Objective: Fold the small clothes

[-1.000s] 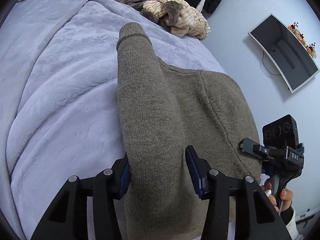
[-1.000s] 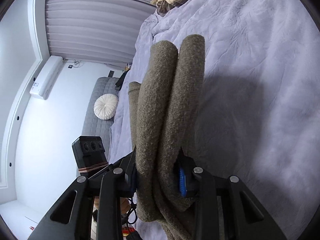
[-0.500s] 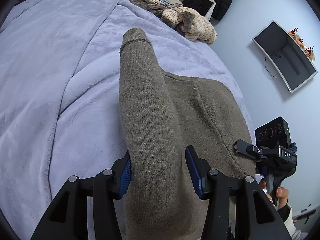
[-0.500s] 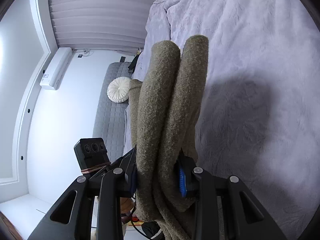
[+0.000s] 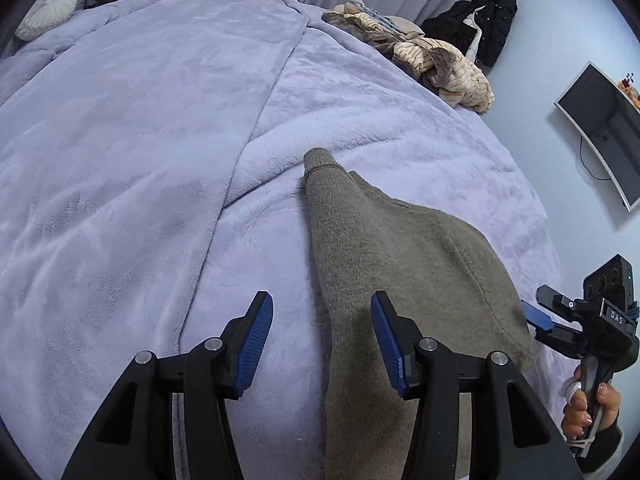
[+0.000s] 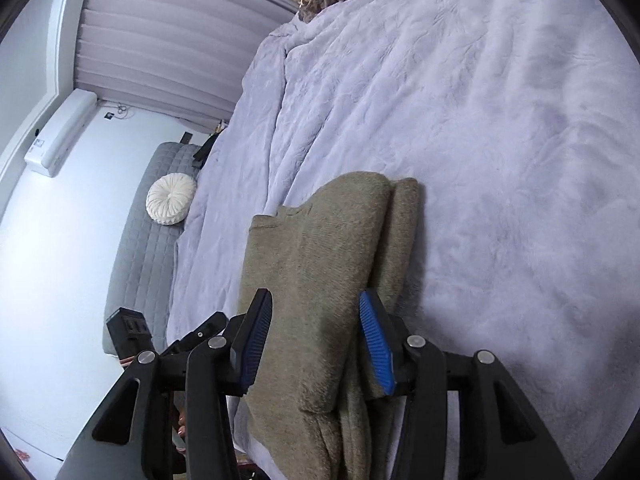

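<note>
Left wrist: low and close over the lavender bedspread (image 5: 140,128), facing the clothes pile (image 5: 436,60) at 1 o'clock.
Right wrist: rolled sideways, equally near, curtain at 11 o'clock.
Shared: olive sweater (image 5: 384,264) (image 6: 320,264), bedspread, pile.

Open blanket (image 5: 140,160) left of sweater (image 5: 400,248), clothes pile (image 5: 432,68) far corner

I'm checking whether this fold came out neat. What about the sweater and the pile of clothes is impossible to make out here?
- Sweater lower end: cut off by the bottom edge in both wrist views and partly covered by the left gripper and right gripper.
- Its underside and inner layers: hidden by the top layer.
- Clothes pile: in the left view, too tangled to count pieces; in the right view, cut by the top edge.
</note>
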Tool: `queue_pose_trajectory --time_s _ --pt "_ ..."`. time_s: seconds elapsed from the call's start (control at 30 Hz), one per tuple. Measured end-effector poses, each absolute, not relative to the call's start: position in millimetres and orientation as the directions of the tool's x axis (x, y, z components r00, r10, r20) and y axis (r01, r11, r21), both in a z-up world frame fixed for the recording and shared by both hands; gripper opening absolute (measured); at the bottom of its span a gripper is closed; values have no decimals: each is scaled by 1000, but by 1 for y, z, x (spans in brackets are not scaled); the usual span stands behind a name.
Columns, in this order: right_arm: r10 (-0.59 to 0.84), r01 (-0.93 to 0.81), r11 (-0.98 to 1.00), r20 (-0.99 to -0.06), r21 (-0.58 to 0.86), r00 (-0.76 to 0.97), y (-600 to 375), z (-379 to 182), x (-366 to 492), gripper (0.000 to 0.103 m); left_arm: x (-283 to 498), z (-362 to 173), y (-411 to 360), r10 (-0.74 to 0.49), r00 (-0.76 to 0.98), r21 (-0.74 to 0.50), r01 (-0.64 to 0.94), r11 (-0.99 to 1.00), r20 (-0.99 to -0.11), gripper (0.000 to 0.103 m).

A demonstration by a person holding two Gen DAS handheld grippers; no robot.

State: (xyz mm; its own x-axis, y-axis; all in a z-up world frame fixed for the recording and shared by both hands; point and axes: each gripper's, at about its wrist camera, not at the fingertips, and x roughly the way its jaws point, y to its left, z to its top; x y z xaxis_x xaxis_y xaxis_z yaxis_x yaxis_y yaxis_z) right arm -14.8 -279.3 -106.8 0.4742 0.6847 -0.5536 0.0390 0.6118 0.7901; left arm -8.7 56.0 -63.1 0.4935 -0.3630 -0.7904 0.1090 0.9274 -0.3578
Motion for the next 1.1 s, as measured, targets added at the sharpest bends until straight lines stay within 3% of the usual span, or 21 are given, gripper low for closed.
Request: queue_pose_trajectory --time_s 0.07,0.1,0.17,0.27,0.37,0.53,0.77,1.1 --pt "693 72 614 -580 786 428 -273 -119 5 45 -5 -69 48 -330 483 -324 98 941 -811 52" --pt "708 78 604 -579 793 405 -267 -123 12 19 -6 -70 46 -324 483 -321 92 943 -813 52" --pt "708 33 623 -581 781 401 -257 -116 8 18 -8 -70 45 -331 490 -327 97 940 -806 52" --pt "570 -40 792 -715 609 406 -239 -94 7 18 -7 -74 42 -309 489 -300 99 949 -816 58" --pt "426 -48 896 -824 441 375 -232 -113 13 18 -8 -86 33 -301 477 -283 111 953 -826 63" --pt "534 69 795 -750 602 391 -266 -146 2 18 -17 -87 23 -239 519 -196 138 971 -820 68" --pt "459 28 853 -773 522 437 -260 -112 -28 22 -40 -67 32 -239 530 -178 163 970 -814 68" --pt "484 -101 859 -733 502 478 -235 -78 -83 24 -86 -81 23 -279 480 -216 184 959 -832 68"
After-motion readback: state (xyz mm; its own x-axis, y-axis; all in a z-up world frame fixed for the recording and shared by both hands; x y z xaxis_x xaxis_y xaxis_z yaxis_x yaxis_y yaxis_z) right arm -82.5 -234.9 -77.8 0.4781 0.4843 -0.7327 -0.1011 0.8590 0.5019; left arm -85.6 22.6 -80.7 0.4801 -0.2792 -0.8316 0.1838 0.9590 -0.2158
